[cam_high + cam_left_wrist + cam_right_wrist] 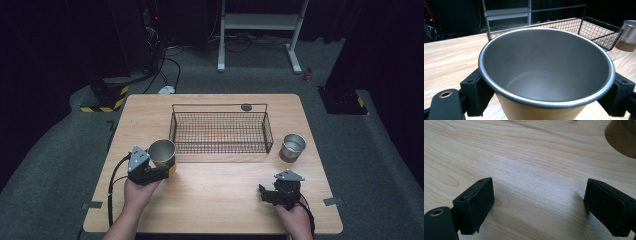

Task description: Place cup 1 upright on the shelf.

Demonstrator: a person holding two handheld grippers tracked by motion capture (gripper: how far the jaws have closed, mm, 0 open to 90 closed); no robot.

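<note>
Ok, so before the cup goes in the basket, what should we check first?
1. Left gripper has the cup: ok, a black jaw presses on each side of it.
2. Cup is upright: ok, its mouth faces up.
3. Cup has nothing inside: ok, the left gripper view shows its bare bottom.
4. Basket has room: ok, no things lie in it.
5. Right gripper is out of the way: ok, it is open near the table's front edge, away from the basket.
6. Second cup is safe: ok, it stands beside the basket's right end, apart from both grippers.
</note>
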